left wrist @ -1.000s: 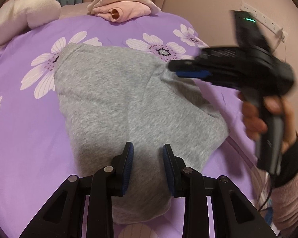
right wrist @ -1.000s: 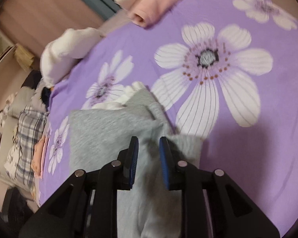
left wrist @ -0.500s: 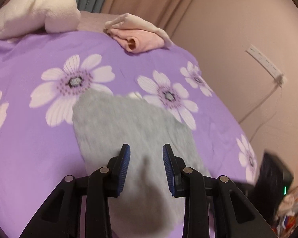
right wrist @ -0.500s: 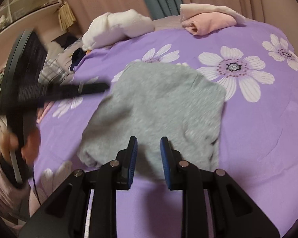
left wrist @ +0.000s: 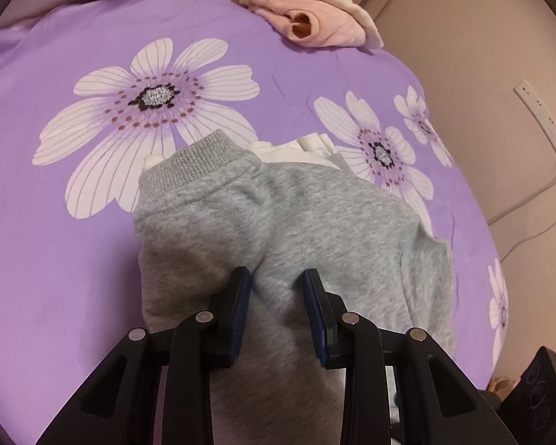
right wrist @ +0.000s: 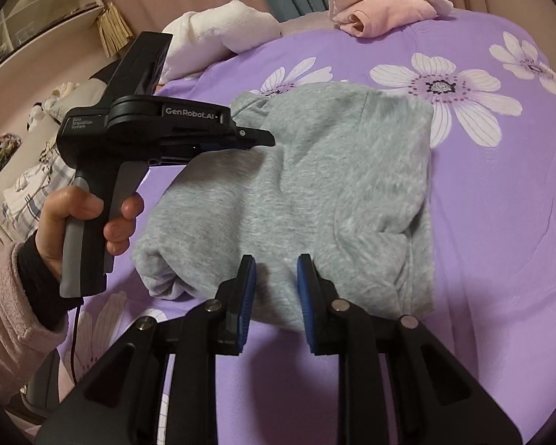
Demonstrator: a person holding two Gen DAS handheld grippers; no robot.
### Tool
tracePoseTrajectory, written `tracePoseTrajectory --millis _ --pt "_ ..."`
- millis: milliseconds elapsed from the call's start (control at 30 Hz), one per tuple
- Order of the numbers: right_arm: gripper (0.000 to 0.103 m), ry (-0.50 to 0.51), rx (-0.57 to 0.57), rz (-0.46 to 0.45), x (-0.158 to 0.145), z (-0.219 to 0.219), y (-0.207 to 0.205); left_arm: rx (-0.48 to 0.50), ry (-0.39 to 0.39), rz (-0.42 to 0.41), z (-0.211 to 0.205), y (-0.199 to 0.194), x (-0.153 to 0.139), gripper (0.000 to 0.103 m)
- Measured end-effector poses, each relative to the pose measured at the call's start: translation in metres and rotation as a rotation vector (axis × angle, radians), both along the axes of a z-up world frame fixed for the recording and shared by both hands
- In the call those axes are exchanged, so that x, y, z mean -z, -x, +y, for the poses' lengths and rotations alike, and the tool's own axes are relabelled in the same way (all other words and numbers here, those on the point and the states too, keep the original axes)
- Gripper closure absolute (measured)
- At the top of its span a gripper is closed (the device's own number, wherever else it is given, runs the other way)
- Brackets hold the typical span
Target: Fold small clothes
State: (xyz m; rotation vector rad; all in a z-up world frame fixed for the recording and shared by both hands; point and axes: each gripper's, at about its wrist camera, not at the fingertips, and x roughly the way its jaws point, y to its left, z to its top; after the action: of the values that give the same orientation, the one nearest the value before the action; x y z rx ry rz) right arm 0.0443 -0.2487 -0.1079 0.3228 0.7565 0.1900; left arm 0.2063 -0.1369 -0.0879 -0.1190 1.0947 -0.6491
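Observation:
A small grey sweatshirt [right wrist: 315, 185] lies partly folded on the purple flowered bedspread [right wrist: 500, 222]. In the left wrist view the grey sweatshirt [left wrist: 296, 222] shows its ribbed hem at the far end, with a white lining peeking out behind. My left gripper [left wrist: 278, 278] is open, its jaws just over the near part of the garment; from the right wrist view the left gripper [right wrist: 255, 141] hovers over the garment's left side. My right gripper [right wrist: 276, 263] is open and empty above the garment's near edge.
A folded pink and cream garment [right wrist: 381, 15] lies at the far edge of the bed, also in the left wrist view [left wrist: 315, 18]. A white rolled towel [right wrist: 218, 33] lies at the back left. A wall and power strip [left wrist: 541, 122] stand to the right.
Both grippers pulled back from the garment and then came in again. The right gripper let go of the grey fabric. The left gripper moved closer over the sweatshirt.

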Motion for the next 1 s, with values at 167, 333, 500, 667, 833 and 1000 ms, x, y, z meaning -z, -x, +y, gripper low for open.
tracePoseTrajectory --millis 167,333,500,667,833,1000 --pt "0.075 -0.021 0.01 -0.05 -0.016 -0.003 0.017 0.015 0.023 -0.083 0.013 0.03 -0.032 0.072" --pt "0.075 0.01 0.072 -0.123 -0.039 -0.013 0.031 0.091 0.04 -0.188 0.023 0.083 -0.054 0.072" --pt "0.078 0.068 0.068 -0.135 -0.048 -0.01 0.023 0.157 0.013 -0.228 0.018 0.115 -0.048 0.072" --pt "0.087 0.117 0.133 -0.024 -0.023 -0.018 0.0 0.179 -0.024 -0.235 0.015 0.125 -0.031 0.072" --pt "0.094 -0.014 0.186 0.006 -0.004 -0.042 0.001 0.185 -0.04 -0.243 0.014 0.127 -0.024 0.072" --pt "0.095 -0.016 0.206 0.007 -0.001 -0.038 0.002 0.173 -0.048 -0.243 0.011 0.128 -0.023 0.072"
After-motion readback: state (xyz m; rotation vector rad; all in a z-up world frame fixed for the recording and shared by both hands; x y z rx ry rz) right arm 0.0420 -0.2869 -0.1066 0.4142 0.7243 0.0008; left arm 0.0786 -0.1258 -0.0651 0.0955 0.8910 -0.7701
